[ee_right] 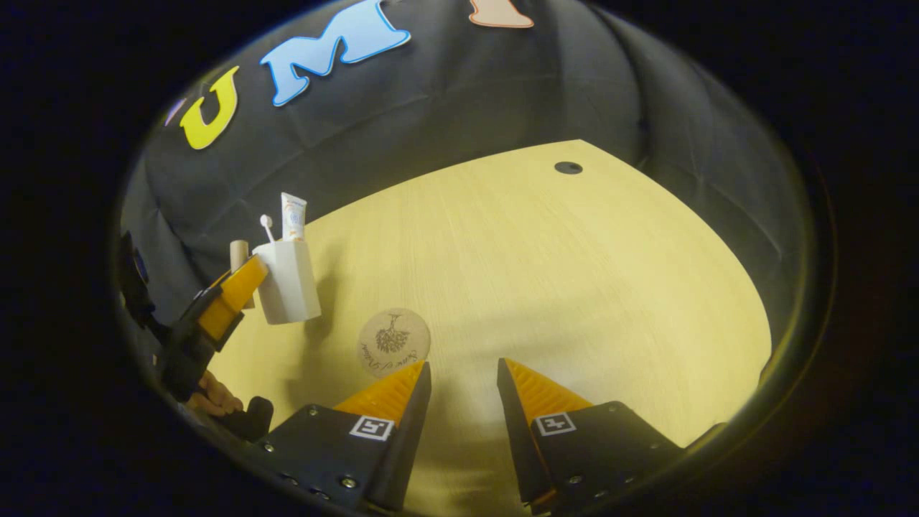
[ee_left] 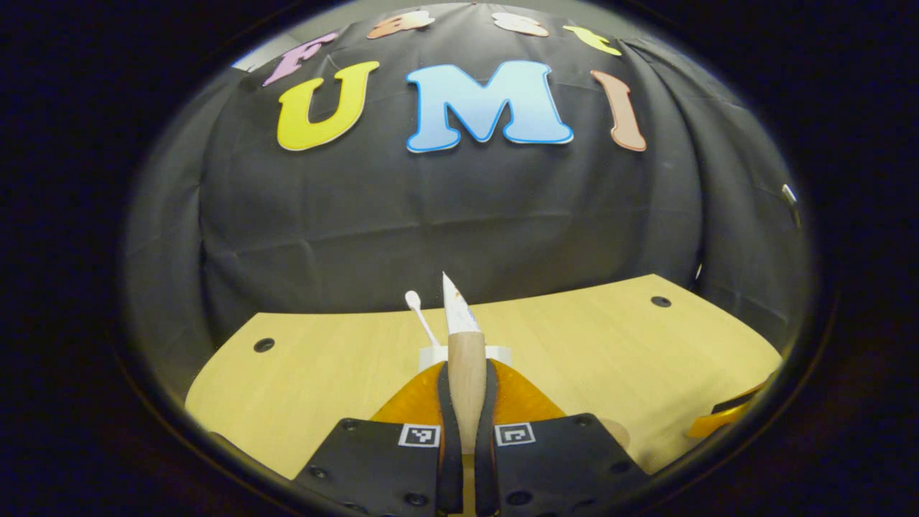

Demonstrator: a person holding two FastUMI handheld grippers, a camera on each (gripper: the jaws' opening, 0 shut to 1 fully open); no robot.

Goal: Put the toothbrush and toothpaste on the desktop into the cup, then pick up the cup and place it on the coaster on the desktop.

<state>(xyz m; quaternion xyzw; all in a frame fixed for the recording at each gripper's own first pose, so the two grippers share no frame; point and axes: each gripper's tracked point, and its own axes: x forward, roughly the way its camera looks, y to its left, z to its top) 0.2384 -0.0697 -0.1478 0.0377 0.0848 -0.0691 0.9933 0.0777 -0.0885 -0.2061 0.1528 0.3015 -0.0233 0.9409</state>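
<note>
In the left gripper view, the left tool has its two orange fingers closed on a wooden handle that stands upright between them. Just beyond the fingertips is the rim of a white cup. A white toothbrush and a white toothpaste tube stick up out of the cup, the tube pointing upward and the toothbrush leaning left of it. The light wooden table stretches behind, against the black cloth wall. In the right gripper view, the right tool hovers low over the table with its fingers spread apart and nothing between them. A round coaster with a dark plant drawing lies flat on the table just beyond the tool's left finger. Farther left, the cup appears lifted above the table, a shadow beneath it, held by the left tool, with the toothbrush and toothpaste tube upright inside. The cup is near the coaster, not on it.
</note>
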